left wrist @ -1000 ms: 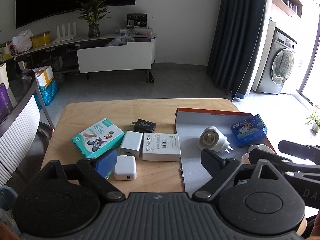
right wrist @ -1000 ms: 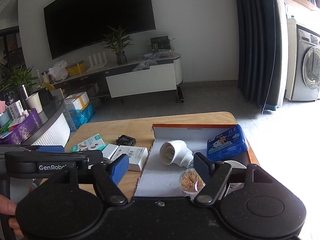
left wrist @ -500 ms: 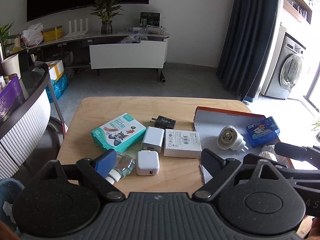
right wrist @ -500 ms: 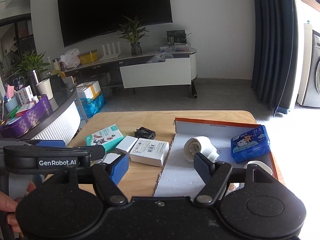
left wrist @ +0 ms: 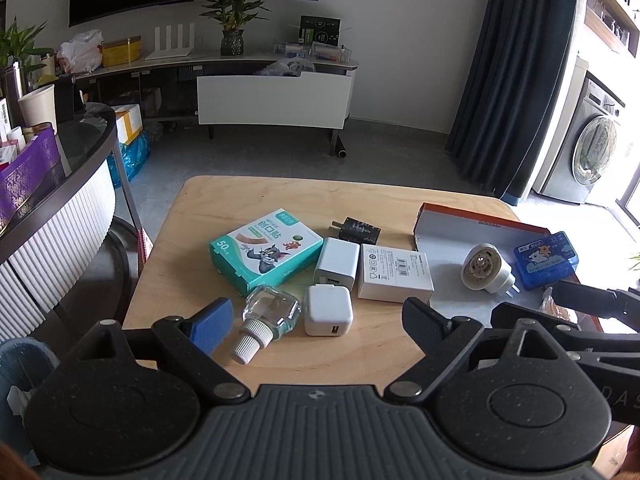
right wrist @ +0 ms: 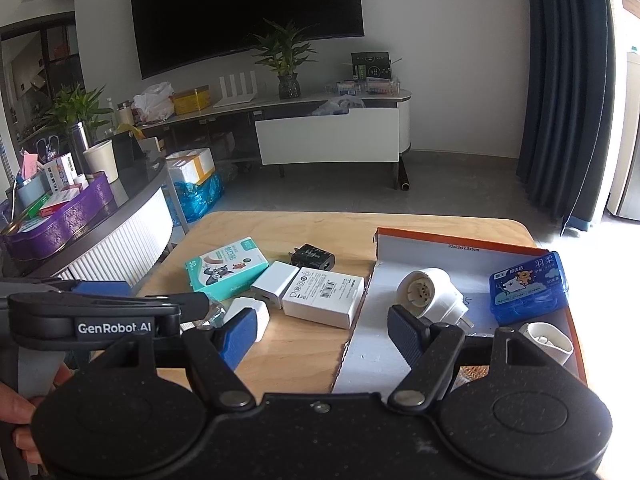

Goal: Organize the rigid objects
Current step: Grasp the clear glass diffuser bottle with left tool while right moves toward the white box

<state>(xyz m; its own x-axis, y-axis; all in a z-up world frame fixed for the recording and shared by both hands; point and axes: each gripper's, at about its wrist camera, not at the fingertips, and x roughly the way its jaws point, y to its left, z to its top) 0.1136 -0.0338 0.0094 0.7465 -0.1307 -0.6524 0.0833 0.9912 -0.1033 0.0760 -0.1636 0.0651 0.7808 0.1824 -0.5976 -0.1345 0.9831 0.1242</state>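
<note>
both grippers hang spread wide and empty at the near edge of the table [left wrist: 192,208], left gripper [left wrist: 318,318] facing the loose pile, right gripper [right wrist: 320,332] by the box lid [right wrist: 456,240], likely the sorting spot. nearest lie a clear glass bottle [left wrist: 270,312] on its side and a white charger cube [left wrist: 328,315], just beside it.
</note>
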